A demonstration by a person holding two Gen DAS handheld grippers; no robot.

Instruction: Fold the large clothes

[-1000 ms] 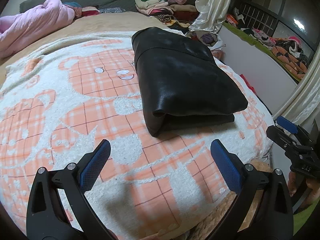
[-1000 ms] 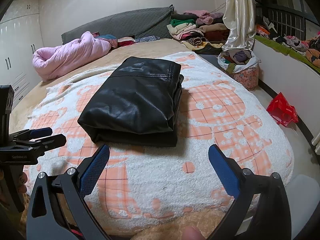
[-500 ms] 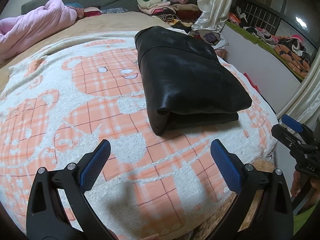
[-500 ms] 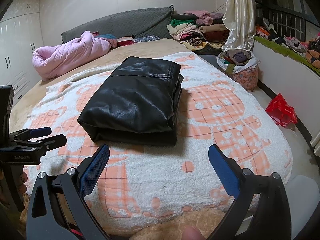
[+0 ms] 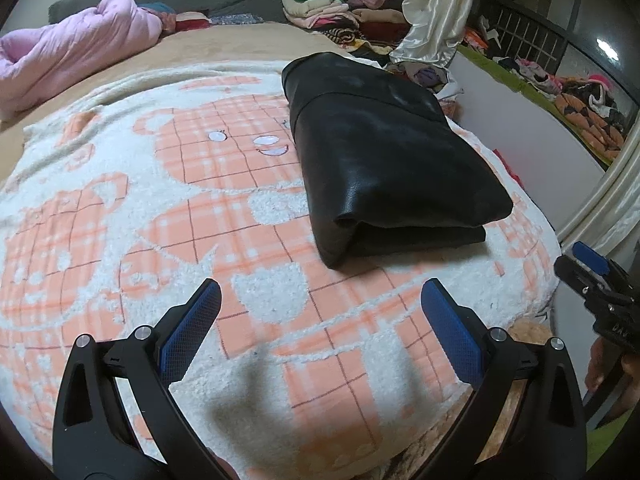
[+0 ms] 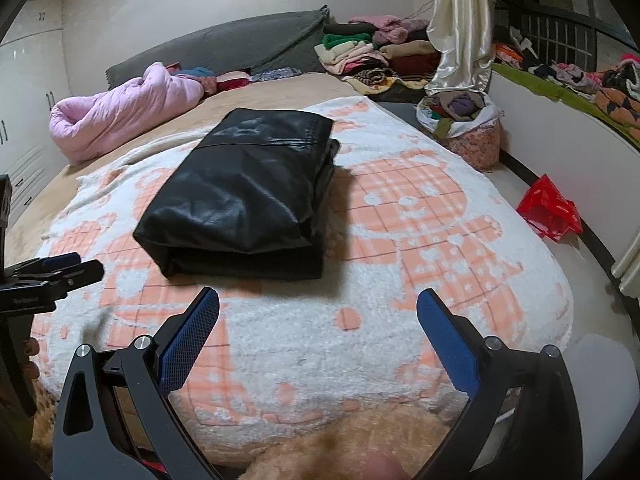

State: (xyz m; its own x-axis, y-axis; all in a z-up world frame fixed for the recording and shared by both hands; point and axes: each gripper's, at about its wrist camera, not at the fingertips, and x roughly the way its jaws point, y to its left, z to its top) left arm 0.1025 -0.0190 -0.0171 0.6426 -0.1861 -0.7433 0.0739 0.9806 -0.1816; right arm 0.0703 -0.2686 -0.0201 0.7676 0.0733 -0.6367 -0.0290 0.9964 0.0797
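Note:
A black leather garment (image 5: 384,160) (image 6: 248,196) lies folded into a thick rectangle on a white and orange bear-pattern blanket (image 5: 160,208) (image 6: 420,216) on the bed. My left gripper (image 5: 320,300) stands open over the blanket's near edge, short of the garment, nothing between its blue pads. My right gripper (image 6: 318,308) is open too, near the bed's front edge, in front of the garment's folded end. In the left wrist view the right gripper (image 5: 592,268) appears at the right edge, and the left gripper (image 6: 52,268) shows at the left of the right wrist view.
A pink quilt (image 6: 120,116) lies at the bed's far left, stacked clothes (image 6: 376,52) at the far right by a cream curtain (image 6: 460,28). A bag of clothes (image 6: 468,128) and a red bag (image 6: 548,208) sit on the floor right of the bed.
Both grippers have shifted slightly; the left wrist view has drifted left so the garment sits further right in it. The garment itself has not moved. Both grippers stay open.

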